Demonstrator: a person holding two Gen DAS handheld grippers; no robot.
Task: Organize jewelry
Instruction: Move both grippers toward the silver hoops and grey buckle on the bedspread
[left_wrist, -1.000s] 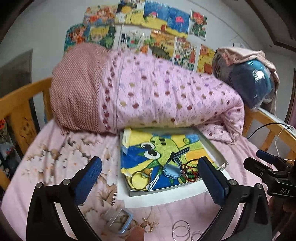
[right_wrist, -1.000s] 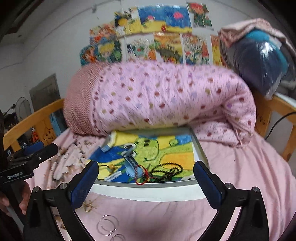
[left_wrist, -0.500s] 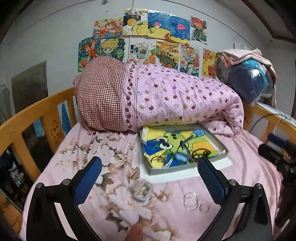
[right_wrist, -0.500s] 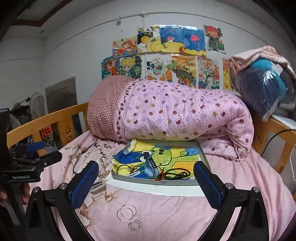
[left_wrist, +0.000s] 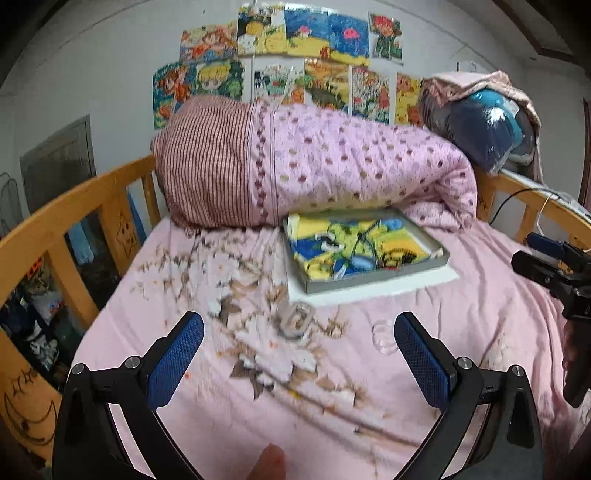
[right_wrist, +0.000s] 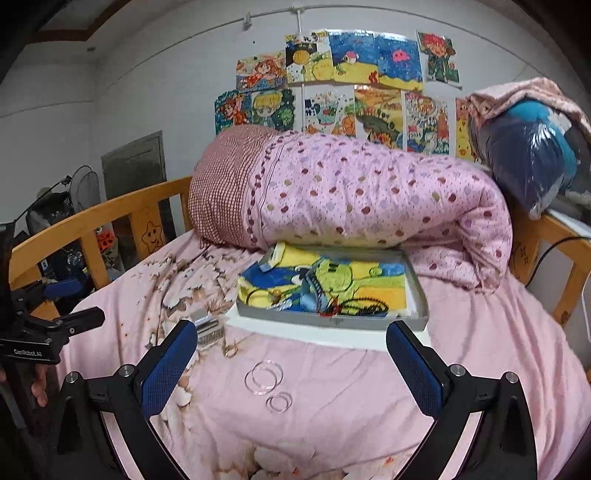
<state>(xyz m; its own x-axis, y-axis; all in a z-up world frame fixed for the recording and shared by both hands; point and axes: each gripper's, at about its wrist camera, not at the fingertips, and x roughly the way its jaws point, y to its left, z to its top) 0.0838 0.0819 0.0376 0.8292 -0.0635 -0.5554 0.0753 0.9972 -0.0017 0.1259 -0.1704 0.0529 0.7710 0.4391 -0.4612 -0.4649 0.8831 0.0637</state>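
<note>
A grey tray (right_wrist: 334, 322) lined with a yellow-and-blue cartoon cloth sits on a white board on the pink bed. Inside it lie a black bead string (right_wrist: 364, 304), a red cord (right_wrist: 328, 313) and a gold ring (right_wrist: 258, 295). On the sheet in front lie two clear hoops (right_wrist: 264, 376), a smaller clear ring (right_wrist: 279, 401) and a silver rectangular buckle (right_wrist: 208, 325), also in the left wrist view as buckle (left_wrist: 295, 319). My left gripper (left_wrist: 299, 354) and right gripper (right_wrist: 288, 363) both stand open and empty, well short of the tray (left_wrist: 369, 278).
A rolled pink dotted quilt (right_wrist: 351, 192) lies right behind the tray. Wooden bed rails (right_wrist: 110, 214) run along the left and right sides. A dark bundle in plastic (right_wrist: 532, 158) rests on the right rail. Cartoon pictures hang on the wall.
Both grippers have drawn back from the tray, which now looks smaller and farther off. The hoops and buckle on the sheet now lie ahead of the fingers. Both stayed open.
</note>
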